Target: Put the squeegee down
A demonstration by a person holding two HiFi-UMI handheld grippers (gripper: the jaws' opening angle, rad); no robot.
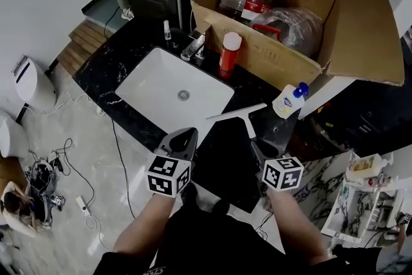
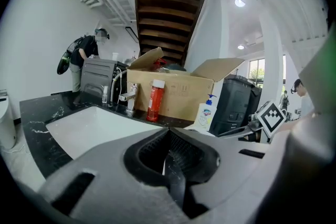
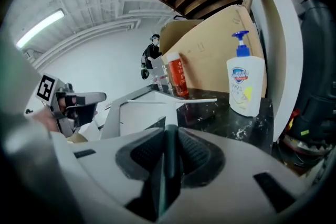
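Two closed: right hand-held gripper is clamped on squeegee handle, blade held low over tabletop beside sink, likely for set-down; left hand-held gripper is pressed together, empty.

White sink, cardboard box, soap bottle

One squeegee, one white sink, one tap, one small bottle, one red bottle, one soap dispenser, one cardboard box, two grippers are counted (a left gripper and a right gripper), one person is seen
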